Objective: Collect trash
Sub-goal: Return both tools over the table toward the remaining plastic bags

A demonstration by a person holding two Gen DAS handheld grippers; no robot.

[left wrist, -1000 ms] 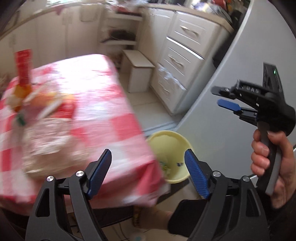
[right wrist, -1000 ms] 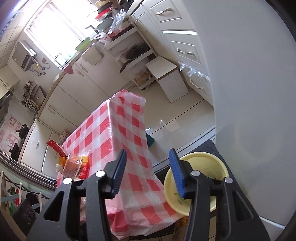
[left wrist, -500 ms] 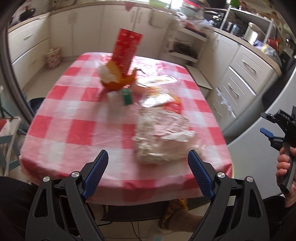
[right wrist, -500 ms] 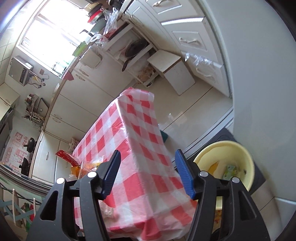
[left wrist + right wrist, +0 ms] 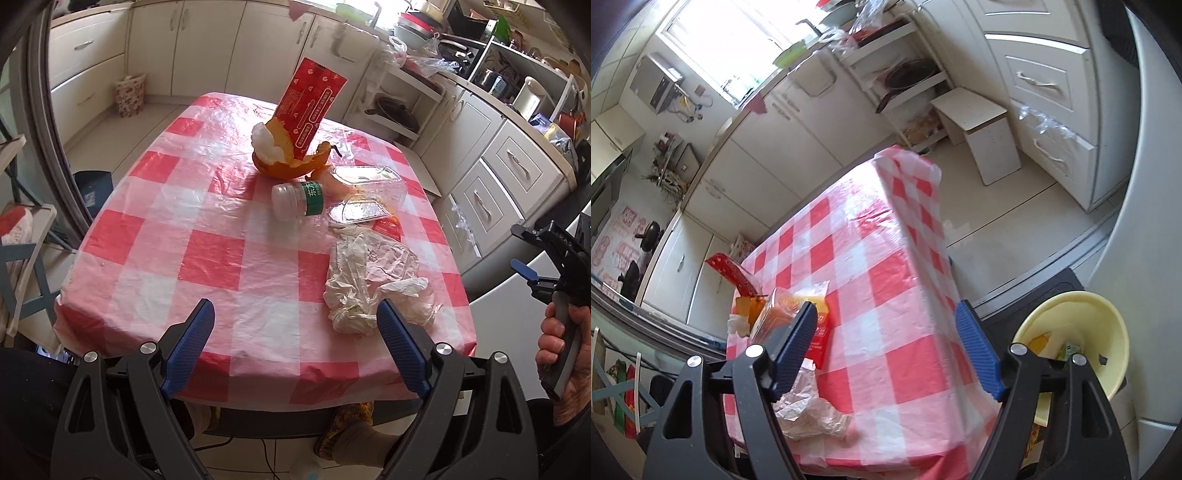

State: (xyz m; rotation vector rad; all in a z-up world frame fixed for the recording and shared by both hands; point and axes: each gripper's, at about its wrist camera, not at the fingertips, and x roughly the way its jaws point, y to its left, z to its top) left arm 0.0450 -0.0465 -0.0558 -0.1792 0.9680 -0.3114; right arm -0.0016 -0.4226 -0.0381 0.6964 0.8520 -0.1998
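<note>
The left gripper (image 5: 295,345) is pointing down over the near edge of a table (image 5: 221,258) covered in a red-and-white checked cloth, its blue-padded jaws spread wide with nothing between them; they have just been opening a little further. The right gripper (image 5: 886,345) is hanging beside the table's right side, tilted down, its jaws also released and empty after just opening wider; a hand (image 5: 554,343) is wrapping around its handle at the right edge of the left view. The trash is lying on the far right half of the table: a crumpled plastic bag (image 5: 373,280) nearest the left gripper's right finger, a red flat packet (image 5: 388,227) partly under it, a clear plastic tray (image 5: 369,192) behind that, a small bottle (image 5: 297,201) on its side wearing a green label with white characters, and an orange peel (image 5: 291,162) holding a white wad, with a tall red wrapper (image 5: 308,107) printed in small white text leaning up out of it. A yellow bowl (image 5: 1086,332) with a few scraps inside is sitting low on a dark mat to the right of the table. White cabinets and drawers are lining the walls, and a small white stool (image 5: 982,129) is standing beyond the table.
</note>
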